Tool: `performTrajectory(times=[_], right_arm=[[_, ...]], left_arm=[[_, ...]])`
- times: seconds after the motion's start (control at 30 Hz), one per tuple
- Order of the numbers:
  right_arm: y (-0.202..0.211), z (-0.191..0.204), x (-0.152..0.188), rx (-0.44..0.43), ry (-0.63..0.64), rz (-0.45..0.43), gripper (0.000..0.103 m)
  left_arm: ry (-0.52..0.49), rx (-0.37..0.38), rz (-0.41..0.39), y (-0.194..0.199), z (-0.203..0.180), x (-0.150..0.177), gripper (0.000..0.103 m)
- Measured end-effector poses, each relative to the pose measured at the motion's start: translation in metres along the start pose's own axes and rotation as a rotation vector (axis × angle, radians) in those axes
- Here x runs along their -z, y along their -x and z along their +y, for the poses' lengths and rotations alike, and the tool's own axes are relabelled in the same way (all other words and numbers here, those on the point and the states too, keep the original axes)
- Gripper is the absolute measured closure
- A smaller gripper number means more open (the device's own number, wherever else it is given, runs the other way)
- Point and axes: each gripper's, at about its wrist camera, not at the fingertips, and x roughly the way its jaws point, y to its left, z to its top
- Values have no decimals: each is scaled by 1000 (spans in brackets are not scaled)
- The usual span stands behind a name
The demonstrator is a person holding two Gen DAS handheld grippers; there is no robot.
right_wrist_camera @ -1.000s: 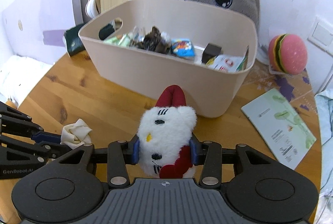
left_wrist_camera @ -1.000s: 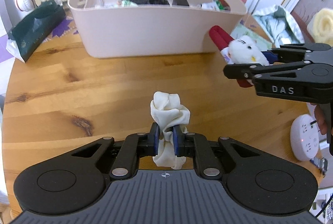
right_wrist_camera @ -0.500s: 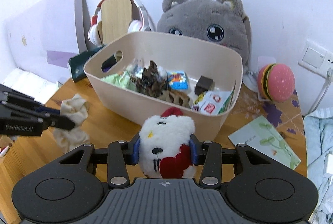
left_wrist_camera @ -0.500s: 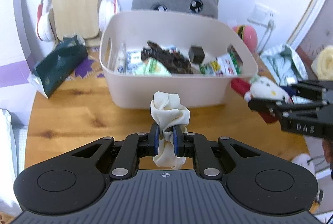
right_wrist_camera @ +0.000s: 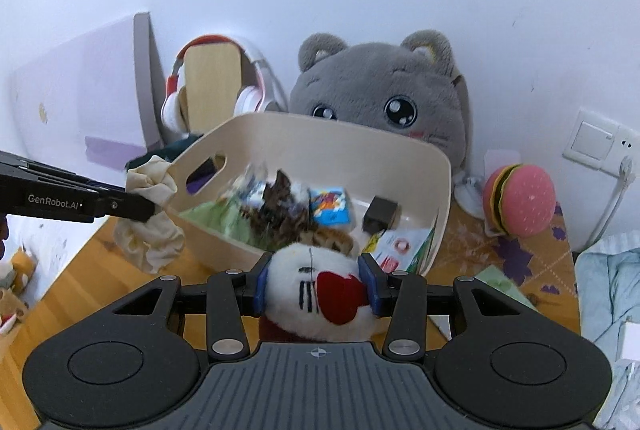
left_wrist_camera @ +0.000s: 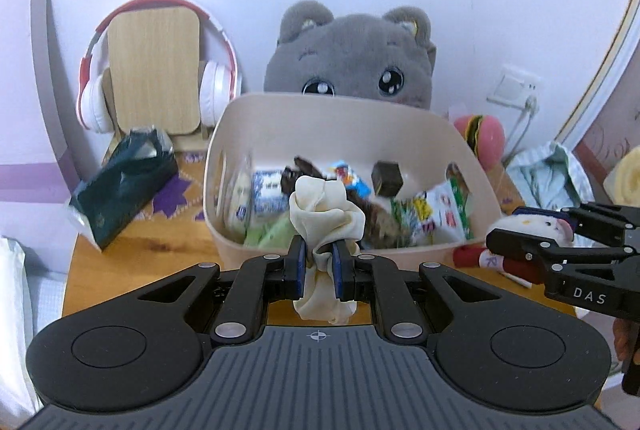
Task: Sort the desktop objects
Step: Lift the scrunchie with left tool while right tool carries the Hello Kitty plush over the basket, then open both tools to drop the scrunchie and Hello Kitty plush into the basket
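1. Left gripper (left_wrist_camera: pixel 319 264) clamped on a cream scrunchie (left_wrist_camera: pixel 326 216): crumpled, ruffled fabric, pinched mid-loop between the blue pads, with folds bulging above and a tail hanging below.
2. Right gripper (right_wrist_camera: pixel 317 284) closed on a white plush toy (right_wrist_camera: pixel 316 290): fluffy, red patch on its front, black stitched lines, held sideways between the pads.
3. Both items are held in the air at the near side of the beige bin (left_wrist_camera: pixel 424 128), about level with its rim.
4. Bin contents: snack packets, a dark cube (left_wrist_camera: pixel 386 178), green wrappers, dark crinkled pieces; partly motion-blurred.
5. The right wrist view shows the scrunchie just outside the bin's left end by the handle slot (right_wrist_camera: pixel 206 170); in the left wrist view it overlaps the bin interior.
6. The left wrist view shows the plush low at the bin's right corner, and a dark green pouch (left_wrist_camera: pixel 124 186) left of the bin.
7. Behind the bin: grey cat plush (right_wrist_camera: pixel 384 98), headphones on a wood stand (left_wrist_camera: pixel 154 66), burger toy (right_wrist_camera: pixel 520 200). Wooden table (right_wrist_camera: pixel 80 282) is bare in front of the bin.
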Motion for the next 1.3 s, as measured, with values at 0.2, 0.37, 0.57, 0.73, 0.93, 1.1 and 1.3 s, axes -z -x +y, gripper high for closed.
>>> performTrajectory(times=[0.2, 0.37, 0.57, 0.73, 0.93, 1.1, 1.3], right_arm=[[2, -4, -13, -4, 6, -31, 64], [3, -8, -18, -6, 6, -41, 64], [9, -12, -27, -12, -1, -67, 64], [10, -16, -39, -8, -1, -94, 64], [-10, -17, -56, -1, -4, -111, 64], [-50, -12, -58, 25, 39, -72, 64], [-90, -10, -41, 46, 38, 14, 64]], left_arm=[[2, 18, -15, -2, -5, -9, 90], [11, 26, -24, -4, -6, -12, 90], [29, 42, -32, -4, -4, -21, 90], [30, 41, -50, -10, -7, -32, 90], [18, 26, -59, -32, -15, -50, 90], [0, -15, -39, -61, -20, -57, 90], [5, -39, 9, -84, -15, -50, 90]])
